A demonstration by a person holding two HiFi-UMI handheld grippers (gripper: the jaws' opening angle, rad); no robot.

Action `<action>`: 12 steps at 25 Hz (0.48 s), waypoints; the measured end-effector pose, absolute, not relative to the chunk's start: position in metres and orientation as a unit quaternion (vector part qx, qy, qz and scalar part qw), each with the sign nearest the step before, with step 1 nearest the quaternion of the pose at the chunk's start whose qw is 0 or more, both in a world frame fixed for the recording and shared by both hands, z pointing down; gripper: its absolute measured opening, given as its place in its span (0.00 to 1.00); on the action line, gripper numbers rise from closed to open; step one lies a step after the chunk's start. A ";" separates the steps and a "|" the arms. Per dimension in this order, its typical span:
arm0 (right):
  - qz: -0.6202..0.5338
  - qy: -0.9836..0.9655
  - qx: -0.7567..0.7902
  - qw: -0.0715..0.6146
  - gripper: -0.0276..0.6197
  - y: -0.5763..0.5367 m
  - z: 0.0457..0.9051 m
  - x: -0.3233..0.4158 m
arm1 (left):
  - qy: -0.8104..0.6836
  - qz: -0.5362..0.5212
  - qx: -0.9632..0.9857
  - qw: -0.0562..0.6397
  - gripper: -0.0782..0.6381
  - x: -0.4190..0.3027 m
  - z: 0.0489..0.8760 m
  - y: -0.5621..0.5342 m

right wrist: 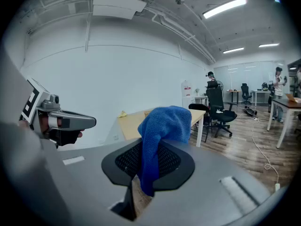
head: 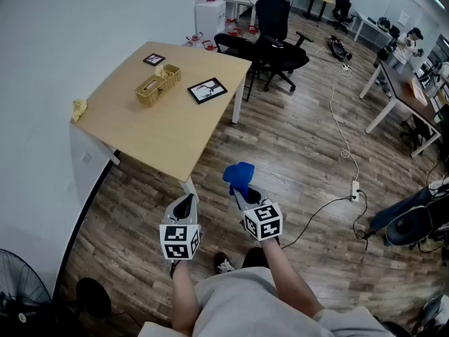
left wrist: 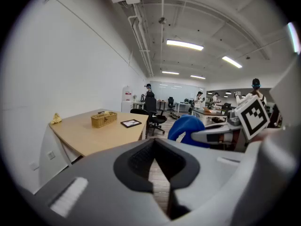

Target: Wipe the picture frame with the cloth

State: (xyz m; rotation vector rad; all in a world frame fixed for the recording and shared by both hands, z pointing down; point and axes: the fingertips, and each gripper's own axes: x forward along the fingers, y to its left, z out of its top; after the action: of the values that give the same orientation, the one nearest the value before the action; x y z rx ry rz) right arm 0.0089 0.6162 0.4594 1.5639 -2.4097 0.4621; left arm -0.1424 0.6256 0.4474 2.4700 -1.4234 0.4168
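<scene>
The picture frame (head: 207, 90) lies flat on the desk (head: 161, 135), well ahead of both tools and slightly to their left. The blue cloth (head: 239, 177) is pinched in the right tool (head: 240, 194), whose jaws are closed on it, with the fabric bunched above the tips. The left tool (head: 185, 203), just beside it, has its jaws together with nothing between them. Left of the frame sits a wicker basket (head: 158, 85), and a smaller frame (head: 153, 59) lies farther back. Both tools hang over the wood floor (head: 295, 153), short of the desk.
</scene>
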 end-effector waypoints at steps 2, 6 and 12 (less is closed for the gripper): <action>0.158 -0.822 0.535 0.115 0.12 0.611 0.460 0.004 | -0.488 0.145 0.851 0.130 0.18 -0.147 0.447 0.621; 0.162 -0.823 0.532 0.117 0.12 0.606 0.463 -0.013 | -0.490 0.146 0.849 0.136 0.18 -0.164 0.450 0.616; 0.172 -0.819 0.537 0.105 0.12 0.596 0.468 -0.011 | -0.492 0.143 0.846 0.147 0.18 -0.167 0.457 0.605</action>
State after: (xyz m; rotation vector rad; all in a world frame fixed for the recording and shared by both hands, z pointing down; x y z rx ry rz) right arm -0.0111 0.5959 0.4681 1.5811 -2.4146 0.5075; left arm -0.1669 0.6046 0.4566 2.4346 -1.4157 0.4114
